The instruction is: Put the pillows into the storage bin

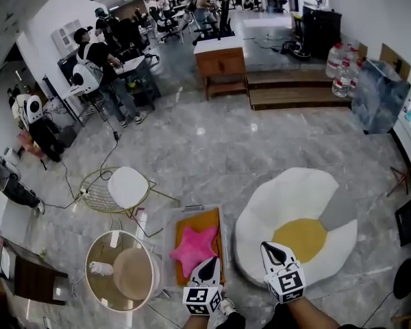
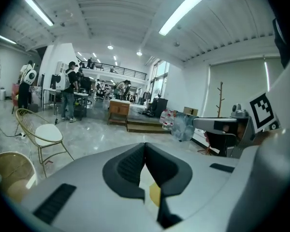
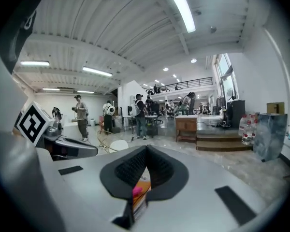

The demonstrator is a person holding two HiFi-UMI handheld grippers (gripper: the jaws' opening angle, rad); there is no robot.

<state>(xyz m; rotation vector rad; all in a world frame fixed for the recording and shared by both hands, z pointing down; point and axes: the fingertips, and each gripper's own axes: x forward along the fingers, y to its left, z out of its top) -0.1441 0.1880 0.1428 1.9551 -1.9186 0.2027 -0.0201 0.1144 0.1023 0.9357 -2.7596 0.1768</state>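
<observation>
Wire chair (image 1: 127,187) with white seat left of centre; wooden cabinet (image 1: 220,64) upper middle; water bottles (image 1: 340,74) upper right; round basket (image 1: 121,271) lower left.

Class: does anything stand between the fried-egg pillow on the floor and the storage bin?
Nothing visible does: only bare floor separates the fried-egg pillow from the storage bin to its left. Inside the bin, though, a pink star pillow already lies on an orange pillow.

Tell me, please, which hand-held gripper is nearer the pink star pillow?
Left. The left hand-held gripper is beside the pink star pillow; the right hand-held gripper hangs over the egg cushion.
</observation>
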